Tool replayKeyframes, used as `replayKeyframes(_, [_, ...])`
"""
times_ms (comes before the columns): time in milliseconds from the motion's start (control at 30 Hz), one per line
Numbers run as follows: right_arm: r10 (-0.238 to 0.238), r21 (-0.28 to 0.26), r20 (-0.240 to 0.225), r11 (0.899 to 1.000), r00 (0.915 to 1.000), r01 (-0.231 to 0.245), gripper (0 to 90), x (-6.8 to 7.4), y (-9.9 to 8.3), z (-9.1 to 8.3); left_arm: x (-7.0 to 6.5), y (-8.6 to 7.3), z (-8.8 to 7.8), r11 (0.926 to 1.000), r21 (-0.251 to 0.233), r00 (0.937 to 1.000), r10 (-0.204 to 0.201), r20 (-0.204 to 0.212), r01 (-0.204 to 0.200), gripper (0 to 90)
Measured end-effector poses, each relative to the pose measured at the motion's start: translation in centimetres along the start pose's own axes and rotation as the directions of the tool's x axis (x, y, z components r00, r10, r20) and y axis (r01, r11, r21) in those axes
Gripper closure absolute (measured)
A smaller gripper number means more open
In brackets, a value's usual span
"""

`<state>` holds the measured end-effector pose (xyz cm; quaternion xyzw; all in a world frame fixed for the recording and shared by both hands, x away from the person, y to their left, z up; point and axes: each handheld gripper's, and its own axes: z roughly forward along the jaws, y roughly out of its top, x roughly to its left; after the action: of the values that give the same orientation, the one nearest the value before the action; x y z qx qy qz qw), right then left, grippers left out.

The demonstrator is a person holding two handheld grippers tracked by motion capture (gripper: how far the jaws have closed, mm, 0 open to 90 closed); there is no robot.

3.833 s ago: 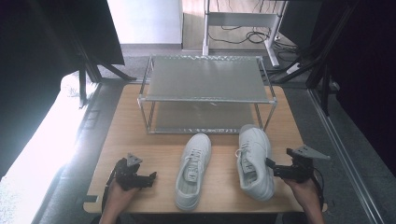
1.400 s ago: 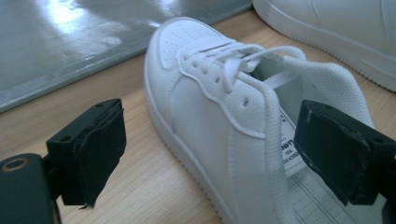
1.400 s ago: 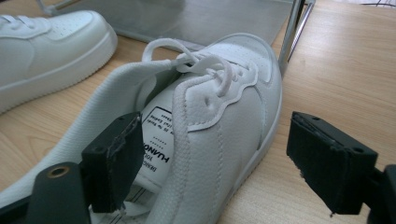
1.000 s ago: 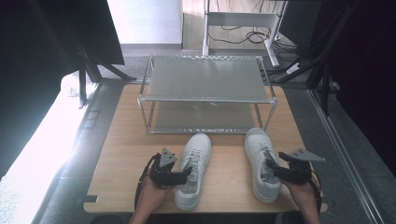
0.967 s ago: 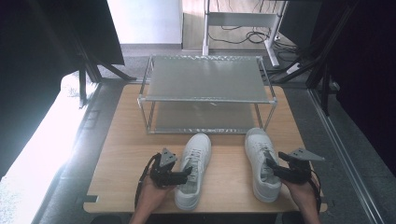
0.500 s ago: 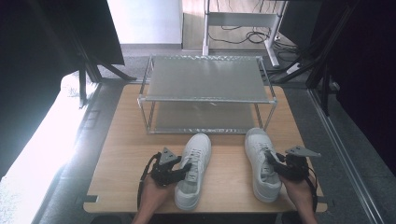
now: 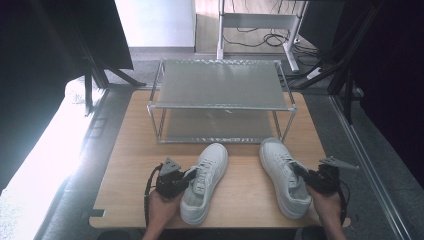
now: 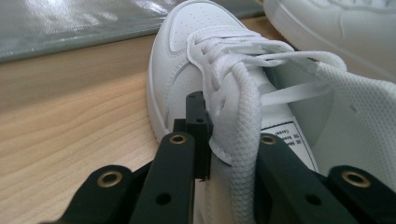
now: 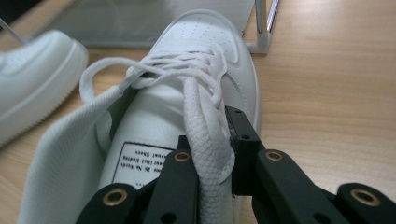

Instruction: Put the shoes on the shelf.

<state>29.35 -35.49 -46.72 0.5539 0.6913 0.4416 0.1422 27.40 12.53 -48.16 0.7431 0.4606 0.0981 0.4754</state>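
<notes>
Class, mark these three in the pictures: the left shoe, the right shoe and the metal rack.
Left shoe [image 7: 210, 160]: high view, on its toe cap.
Right shoe [image 7: 272, 152]: high view, on its toe cap.
Rack [image 7: 220, 90]: high view, on the middle of its top shelf.

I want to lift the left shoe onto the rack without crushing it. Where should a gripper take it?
Take the left shoe by its collar wall beside the laces, coming from the heel end: that thin upright edge fits between jaws, as the left gripper straddles it now.
</notes>
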Motion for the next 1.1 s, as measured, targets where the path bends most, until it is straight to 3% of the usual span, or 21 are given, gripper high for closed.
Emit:
replayKeyframes(67, [0.058,-0.012,-0.042,0.998,0.9974,-0.059,83.9,-0.6,-0.2,-0.1,0.7,-0.1,-0.2,0.9983,-0.016,0.9981,-0.056,0.028,0.056,83.9])
replayKeyframes(167, [0.115,-0.019,-0.084,0.993,0.9898,-0.117,84.2,-1.1,-0.4,-0.4,1.6,-0.2,-0.4,0.9904,-0.033,0.9888,-0.132,0.070,0.134,83.9])
replayKeyframes(300, [0.193,-0.010,-0.167,0.980,0.9668,-0.198,84.2,-1.6,-0.8,-0.3,2.1,-0.5,-0.7,0.9786,-0.047,0.9745,-0.194,0.113,0.200,84.0])
replayKeyframes(467, [0.211,-0.025,-0.221,0.975,0.9521,-0.222,84.2,-0.9,-0.5,-0.4,1.9,-0.3,-1.4,0.9743,-0.073,0.9691,-0.201,0.143,0.213,84.0])
replayKeyframes(600, [0.232,-0.039,-0.276,0.967,0.9329,-0.252,84.1,-0.4,-0.2,-0.6,1.7,-0.1,-2.3,0.9650,-0.108,0.9601,-0.218,0.175,0.239,84.0])
replayKeyframes(700, [0.232,-0.037,-0.304,0.966,0.9240,-0.254,84.0,0.1,0.0,-0.5,1.7,0.1,-3.0,0.9579,-0.134,0.9557,-0.227,0.187,0.254,84.0])
replayKeyframes(833, [0.224,-0.037,-0.328,0.968,0.9178,-0.250,84.0,0.8,0.3,-0.3,1.6,0.3,-3.8,0.9501,-0.164,0.9538,-0.234,0.188,0.266,84.0])
replayKeyframes(933, [0.226,-0.040,-0.347,0.966,0.9101,-0.255,84.0,1.4,0.7,-0.2,1.6,0.5,-4.3,0.9442,-0.173,0.9488,-0.245,0.199,0.280,84.0])
replayKeyframes(1100, [0.236,-0.038,-0.396,0.961,0.8872,-0.273,84.0,2.3,1.3,-0.1,1.4,0.8,-4.8,0.9409,-0.192,0.9487,-0.240,0.206,0.279,83.9])
